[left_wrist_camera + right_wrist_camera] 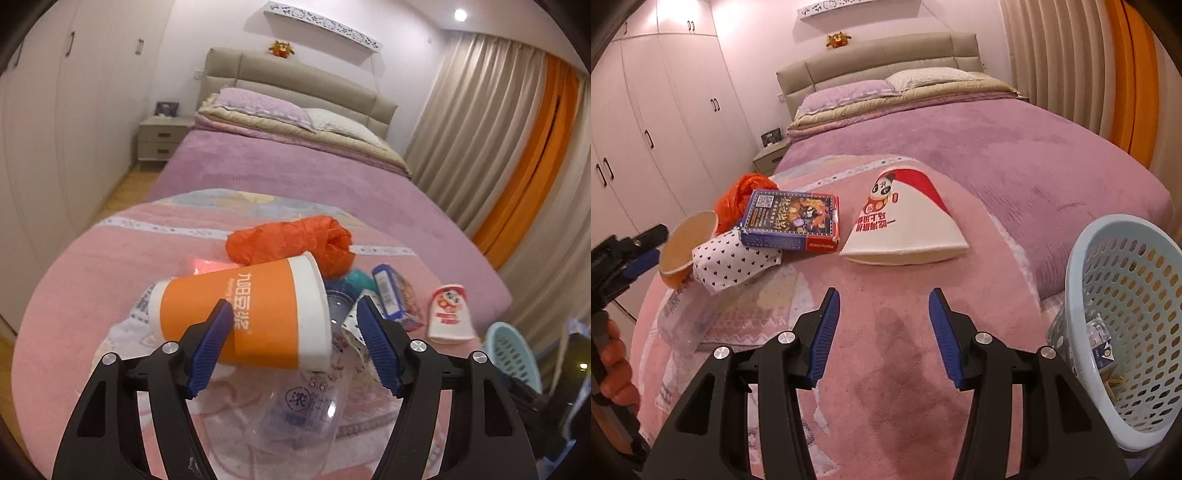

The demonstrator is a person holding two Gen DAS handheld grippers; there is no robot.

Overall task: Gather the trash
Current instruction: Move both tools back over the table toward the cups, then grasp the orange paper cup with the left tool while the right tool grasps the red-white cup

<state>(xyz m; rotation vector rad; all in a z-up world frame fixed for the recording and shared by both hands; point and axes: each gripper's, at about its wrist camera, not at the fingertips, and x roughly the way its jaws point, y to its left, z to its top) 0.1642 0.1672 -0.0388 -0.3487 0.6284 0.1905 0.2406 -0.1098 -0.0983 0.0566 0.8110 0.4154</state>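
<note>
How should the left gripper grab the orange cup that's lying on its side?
Grip the orange cup across its round middle band, coming from above and in front, where the left gripper is. It lies tipped over on the clear bottle, so the side wall faces up; the open jaws look wide enough, though it may roll.

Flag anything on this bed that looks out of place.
Litter is piled on the pink blanket: a tipped orange paper cup, a crumpled orange plastic bag, a clear bottle and a flattened white carton.

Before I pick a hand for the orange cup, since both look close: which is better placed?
Left. Its tongs already straddle the cup; the right tongs sit open over bare blanket.
</note>
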